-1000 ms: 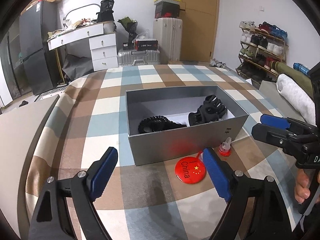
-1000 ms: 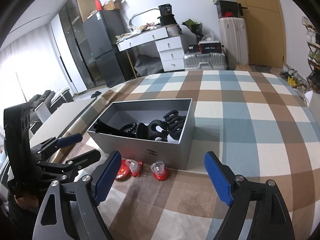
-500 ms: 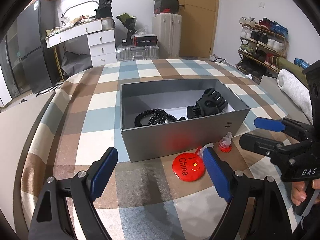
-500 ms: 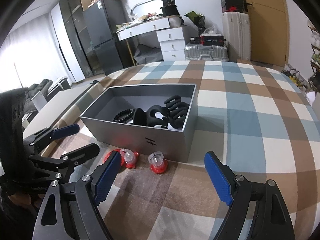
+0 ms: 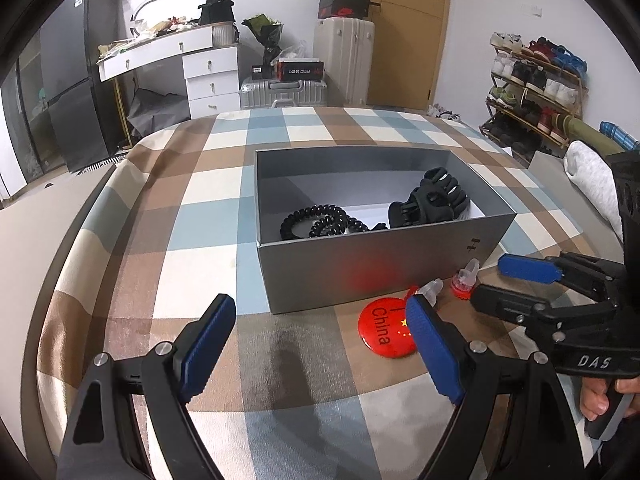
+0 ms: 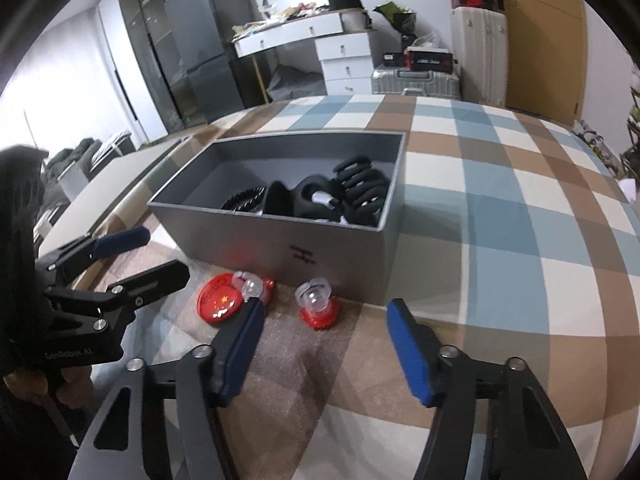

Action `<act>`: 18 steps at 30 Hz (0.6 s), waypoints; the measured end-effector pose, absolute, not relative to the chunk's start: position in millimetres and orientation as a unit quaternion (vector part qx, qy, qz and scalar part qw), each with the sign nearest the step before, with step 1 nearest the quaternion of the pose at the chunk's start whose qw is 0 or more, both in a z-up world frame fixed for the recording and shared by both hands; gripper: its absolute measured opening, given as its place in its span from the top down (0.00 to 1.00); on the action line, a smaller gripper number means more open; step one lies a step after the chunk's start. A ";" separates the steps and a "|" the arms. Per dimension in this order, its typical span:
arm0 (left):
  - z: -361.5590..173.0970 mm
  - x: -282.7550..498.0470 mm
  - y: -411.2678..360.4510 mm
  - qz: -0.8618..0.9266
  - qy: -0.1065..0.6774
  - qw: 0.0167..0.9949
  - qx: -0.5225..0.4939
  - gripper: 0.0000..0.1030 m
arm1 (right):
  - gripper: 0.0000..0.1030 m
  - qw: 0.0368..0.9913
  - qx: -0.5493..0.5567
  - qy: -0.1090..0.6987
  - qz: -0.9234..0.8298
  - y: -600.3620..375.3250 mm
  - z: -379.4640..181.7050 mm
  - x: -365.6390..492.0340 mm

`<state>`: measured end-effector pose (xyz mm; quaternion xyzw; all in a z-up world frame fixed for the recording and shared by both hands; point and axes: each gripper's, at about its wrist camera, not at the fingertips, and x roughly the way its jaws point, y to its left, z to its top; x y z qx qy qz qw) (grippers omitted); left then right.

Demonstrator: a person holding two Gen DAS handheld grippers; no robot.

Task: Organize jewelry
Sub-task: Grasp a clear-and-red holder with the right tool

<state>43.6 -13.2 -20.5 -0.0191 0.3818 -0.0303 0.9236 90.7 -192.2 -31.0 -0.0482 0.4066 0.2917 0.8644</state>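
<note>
A grey open box [image 5: 360, 272] [image 6: 248, 232] sits on the checked cloth. Inside lie black coiled hair ties [image 5: 316, 222] [image 6: 244, 200] and black claw clips [image 5: 430, 200] [image 6: 360, 192]. In front of the box lie a round red "China" badge [image 5: 384, 330] [image 6: 218, 300] and two red-based ornaments with clear tops [image 5: 464, 278] [image 6: 318, 304], [image 5: 430, 289] [image 6: 254, 286]. My left gripper [image 5: 316, 344] [image 6: 132, 256] is open and empty, just before the badge. My right gripper [image 6: 322, 350] [image 5: 508, 282] is open and empty, close to the right ornament.
The checked cloth [image 5: 200, 208] covers a rounded table whose edge drops off at the left. Beyond stand a white desk [image 5: 168, 52], suitcases [image 5: 344, 60], a shoe rack [image 5: 536, 88] and a dark fridge [image 6: 200, 44].
Both grippers moved forward toward the box. The right gripper came closer to the red ornaments, and its jaws narrowed a little. The items on the cloth have not moved.
</note>
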 end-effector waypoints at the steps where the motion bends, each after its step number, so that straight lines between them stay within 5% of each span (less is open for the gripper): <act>1: -20.8 43.5 -13.7 -0.031 0.382 0.924 -0.018 0.19 | 0.43 0.863 -0.052 0.408 0.294 -190.1 -32.3 90.6; 6: -23.8 43.9 -15.5 -0.032 0.390 0.920 -0.012 0.19 | 0.65 0.856 -0.067 0.419 0.295 -181.6 -39.9 92.9; 18: -30.0 44.8 -26.0 -0.049 0.415 0.908 -0.001 0.19 | 0.85 0.857 -0.086 0.415 0.292 -174.0 -38.8 90.1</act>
